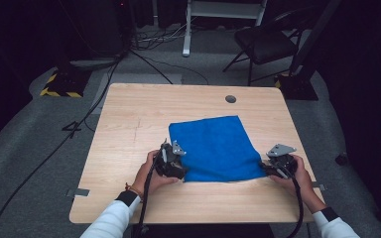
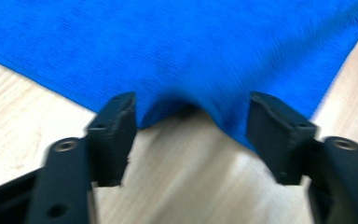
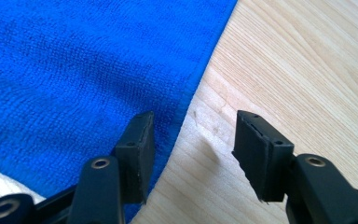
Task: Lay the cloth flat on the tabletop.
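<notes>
Blue cloth (image 1: 216,148) lies flat on the wooden counter (image 1: 129,129), toward its near right. At the cloth's near left corner the left gripper (image 2: 191,121) has its fingers spread, nothing pinched. At its near right edge the right gripper (image 3: 193,140) is spread too, straddling the hem.

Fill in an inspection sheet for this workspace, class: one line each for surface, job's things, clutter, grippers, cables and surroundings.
Surface: light wooden table, with a round hole near its far edge.
Job's things: blue cloth lying flat; its near edge humps up slightly in the left gripper view.
Clutter: nothing seen.
Grippers: left gripper open at the cloth's near left edge; right gripper open astride the cloth's hem at its near right corner.
Cables: one trails from each gripper; more run over the floor behind.
Surroundings: dark room, grey floor, black chair beyond the table.
</notes>
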Demonstrator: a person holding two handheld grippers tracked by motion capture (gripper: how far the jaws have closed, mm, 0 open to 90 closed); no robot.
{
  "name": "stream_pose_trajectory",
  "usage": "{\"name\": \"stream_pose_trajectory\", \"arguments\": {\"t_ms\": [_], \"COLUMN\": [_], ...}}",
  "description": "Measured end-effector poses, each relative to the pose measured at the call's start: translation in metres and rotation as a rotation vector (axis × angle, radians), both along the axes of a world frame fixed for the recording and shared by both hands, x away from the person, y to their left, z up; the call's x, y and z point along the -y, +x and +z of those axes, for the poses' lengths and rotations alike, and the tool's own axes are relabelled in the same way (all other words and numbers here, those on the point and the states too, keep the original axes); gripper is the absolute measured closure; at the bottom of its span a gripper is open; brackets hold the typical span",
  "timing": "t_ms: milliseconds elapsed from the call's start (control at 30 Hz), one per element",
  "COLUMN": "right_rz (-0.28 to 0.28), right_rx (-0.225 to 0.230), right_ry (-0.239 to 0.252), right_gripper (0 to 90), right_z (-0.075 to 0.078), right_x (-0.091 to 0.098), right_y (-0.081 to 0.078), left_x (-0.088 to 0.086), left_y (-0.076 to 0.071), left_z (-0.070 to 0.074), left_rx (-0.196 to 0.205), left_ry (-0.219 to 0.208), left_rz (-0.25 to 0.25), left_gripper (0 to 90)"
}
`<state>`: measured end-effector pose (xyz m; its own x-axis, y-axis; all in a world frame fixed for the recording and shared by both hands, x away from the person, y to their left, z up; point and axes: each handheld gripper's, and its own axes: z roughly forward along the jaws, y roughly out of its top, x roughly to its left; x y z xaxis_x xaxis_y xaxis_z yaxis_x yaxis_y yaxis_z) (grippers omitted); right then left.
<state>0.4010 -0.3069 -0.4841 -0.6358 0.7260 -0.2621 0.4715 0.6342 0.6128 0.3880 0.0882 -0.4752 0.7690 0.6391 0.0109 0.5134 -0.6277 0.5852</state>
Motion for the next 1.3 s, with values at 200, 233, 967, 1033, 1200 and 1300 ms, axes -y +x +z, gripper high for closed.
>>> {"name": "stream_pose_trajectory", "arguments": {"t_ms": [200,233,967,1033,1200,1300], "right_rz": [-0.001,0.002,0.079,0.093,0.135,0.131], "right_rx": [-0.003,-0.004,-0.021,-0.033,-0.049,-0.022], "right_ry": [-0.009,-0.011,-0.035,-0.026,0.032,0.098], "right_gripper": [47.1,46.8,35.0,33.1,31.0,31.9], "right_z": [0.001,0.001,0.003,0.003,0.009,0.017], "right_x": [0.000,0.000,0.004,0.004,0.009,0.013], "right_y": [-0.001,-0.002,-0.039,-0.043,-0.048,-0.041], "left_x": [0.006,0.007,-0.015,-0.018,-0.018,-0.015], "left_y": [-0.007,-0.009,-0.060,-0.060,-0.052,-0.033], "left_z": [-0.004,-0.004,-0.008,-0.004,0.009,0.016], "left_rx": [0.000,0.003,-0.023,-0.015,0.063,0.082], "left_ry": [0.040,0.046,0.056,0.012,-0.059,-0.123], "left_rz": [-0.019,-0.019,-0.060,-0.062,-0.089,-0.073], "left_gripper": [25.6,24.3,18.2,17.6,16.4,17.1]}}
